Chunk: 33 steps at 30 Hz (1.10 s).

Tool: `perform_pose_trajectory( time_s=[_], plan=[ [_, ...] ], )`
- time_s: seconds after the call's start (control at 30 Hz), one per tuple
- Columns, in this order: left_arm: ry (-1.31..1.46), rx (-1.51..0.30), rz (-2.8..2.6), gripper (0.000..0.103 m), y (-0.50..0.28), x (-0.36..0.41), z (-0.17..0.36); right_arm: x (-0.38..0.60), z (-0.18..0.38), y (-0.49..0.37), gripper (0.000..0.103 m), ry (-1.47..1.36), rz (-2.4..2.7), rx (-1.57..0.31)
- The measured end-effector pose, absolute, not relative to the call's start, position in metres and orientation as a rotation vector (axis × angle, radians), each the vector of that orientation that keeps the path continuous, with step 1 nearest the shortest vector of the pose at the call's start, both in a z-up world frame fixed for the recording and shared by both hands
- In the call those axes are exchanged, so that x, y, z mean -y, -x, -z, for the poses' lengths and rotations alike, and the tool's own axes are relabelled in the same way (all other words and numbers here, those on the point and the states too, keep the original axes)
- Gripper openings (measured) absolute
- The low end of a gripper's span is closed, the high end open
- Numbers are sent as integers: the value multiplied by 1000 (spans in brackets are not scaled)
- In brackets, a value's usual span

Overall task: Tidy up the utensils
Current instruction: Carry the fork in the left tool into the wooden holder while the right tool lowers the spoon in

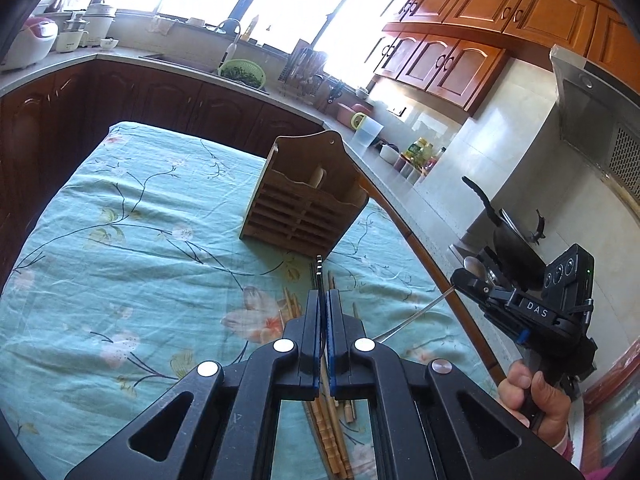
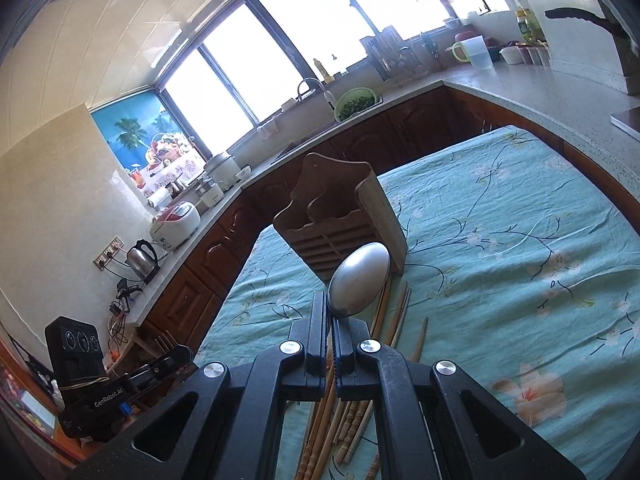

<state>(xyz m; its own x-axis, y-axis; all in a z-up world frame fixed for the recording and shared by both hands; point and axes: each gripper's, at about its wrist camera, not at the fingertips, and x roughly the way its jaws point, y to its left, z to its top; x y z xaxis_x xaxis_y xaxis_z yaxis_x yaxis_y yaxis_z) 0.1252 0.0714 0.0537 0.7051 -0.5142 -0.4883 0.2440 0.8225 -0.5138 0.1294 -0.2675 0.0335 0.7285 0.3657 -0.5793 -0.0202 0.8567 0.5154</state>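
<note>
A wooden utensil holder [image 1: 306,196] [image 2: 340,220] stands on the floral tablecloth, with one wooden handle inside it. My left gripper [image 1: 323,300] is shut on a thin dark utensil [image 1: 319,270] that points toward the holder. My right gripper [image 2: 331,312] is shut on a metal spoon [image 2: 359,280], its bowl sticking up in front of the holder; it also shows in the left wrist view [image 1: 474,276] at the right, off the table edge. Several wooden chopsticks [image 2: 394,312] [image 1: 332,420] lie on the cloth under both grippers.
The table with the teal cloth [image 1: 120,260] stands by a kitchen counter [image 1: 400,184] with jars, a jug and a dish rack. A sink with a green colander [image 2: 354,106] is at the back. A black wok [image 1: 512,244] sits at the right.
</note>
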Motion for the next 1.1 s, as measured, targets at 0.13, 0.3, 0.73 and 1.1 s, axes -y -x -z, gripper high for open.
perform_pose_trajectory(
  time_s=[0.13, 0.3, 0.73, 1.1],
  plan=[
    [456, -654, 441, 0, -137, -73, -58, 271, -39, -136, 2, -495, -207, -711],
    [475, -624, 448, 0, -162, -74, -69, 269, -52, -153, 2, -432, -171, -671],
    [462, -387, 485, 0, -284, -64, -127, 258, -110, -249, 2, -183, -52, -491],
    [503, -431, 413, 0, -390, -46, -25, 236, -28, -308, 2, -84, -38, -643]
  ],
)
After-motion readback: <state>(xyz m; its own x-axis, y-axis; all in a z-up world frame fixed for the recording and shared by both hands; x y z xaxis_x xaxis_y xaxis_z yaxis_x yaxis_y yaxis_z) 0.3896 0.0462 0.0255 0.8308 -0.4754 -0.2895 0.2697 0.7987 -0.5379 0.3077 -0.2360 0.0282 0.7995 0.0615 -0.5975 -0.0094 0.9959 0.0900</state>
